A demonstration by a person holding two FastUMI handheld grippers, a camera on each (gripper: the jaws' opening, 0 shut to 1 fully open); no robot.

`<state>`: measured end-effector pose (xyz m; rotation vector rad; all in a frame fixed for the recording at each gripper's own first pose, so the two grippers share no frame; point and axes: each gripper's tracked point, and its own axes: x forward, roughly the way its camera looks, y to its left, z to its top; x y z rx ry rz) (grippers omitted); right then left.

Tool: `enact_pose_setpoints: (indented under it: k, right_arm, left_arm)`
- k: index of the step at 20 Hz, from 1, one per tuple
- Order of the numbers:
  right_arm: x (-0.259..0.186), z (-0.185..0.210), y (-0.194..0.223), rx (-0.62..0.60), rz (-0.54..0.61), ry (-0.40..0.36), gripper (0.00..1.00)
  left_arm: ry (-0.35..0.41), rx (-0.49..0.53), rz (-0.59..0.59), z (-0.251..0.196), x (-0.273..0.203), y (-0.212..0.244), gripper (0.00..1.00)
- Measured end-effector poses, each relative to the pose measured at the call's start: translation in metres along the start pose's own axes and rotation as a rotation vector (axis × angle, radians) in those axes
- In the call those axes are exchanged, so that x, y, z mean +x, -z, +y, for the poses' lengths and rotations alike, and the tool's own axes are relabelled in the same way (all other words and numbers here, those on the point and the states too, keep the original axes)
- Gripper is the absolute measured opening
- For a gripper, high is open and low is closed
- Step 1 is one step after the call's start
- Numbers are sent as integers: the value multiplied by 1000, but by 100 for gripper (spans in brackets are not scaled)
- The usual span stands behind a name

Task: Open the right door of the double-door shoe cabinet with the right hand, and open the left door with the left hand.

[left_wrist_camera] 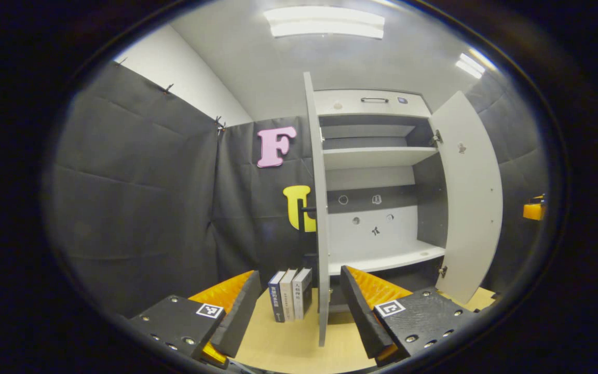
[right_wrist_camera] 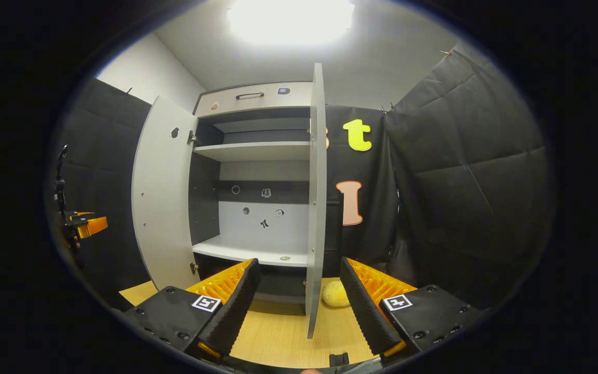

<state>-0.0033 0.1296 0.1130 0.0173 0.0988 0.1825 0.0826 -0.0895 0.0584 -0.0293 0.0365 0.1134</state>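
Left gripper view has the shoe cabinet (left_wrist_camera: pixel 377 182) standing on the wooden bench (left_wrist_camera: pixel 288 343) with both of its two doors swung wide: left door (left_wrist_camera: pixel 320 208) edge-on, sitting between the spread fingers of the left tool (left_wrist_camera: pixel 299 306), which is released and gripping nothing, and right door (left_wrist_camera: pixel 470 197) swung out to the side. Three books (left_wrist_camera: pixel 291 293) stand upright just left of the left door. Right gripper view puts the right door edge-on between the right tool (right_wrist_camera: pixel 299 304) fingers, also released, not touching it. One yellow round thing (right_wrist_camera: pixel 335 294) lies on the bench near that door. Two shelves are visible inside.
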Motion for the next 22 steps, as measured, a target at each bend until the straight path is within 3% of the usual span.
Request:
enact_pose_setpoints:
  k: [7,9,10,15,16,21,22]
  right_arm:
    - [5,-6,-2,-8,-19,24,97]
    - [4,-8,-3,-3,-25,29,93]
    - [4,-10,-4,2,-29,31,98]
    - [5,-16,-10,10,-49,42,97]
    - [5,-17,-10,13,-54,43,93]
    - [5,-17,-17,7,-74,50,93]
    - [5,-18,-18,8,-83,54,97]
  left_arm:
    - [-64,-11,-13,20,-7,-1,91]
    - [-69,-3,-20,19,-8,-3,90]
    - [-71,2,-25,20,-10,-5,91]
    - [-71,22,-44,16,-15,-12,90]
    - [-71,23,-41,15,-16,-10,90]
    - [-77,32,-42,16,-18,-11,90]
    - [-79,33,-44,17,-18,-11,90]
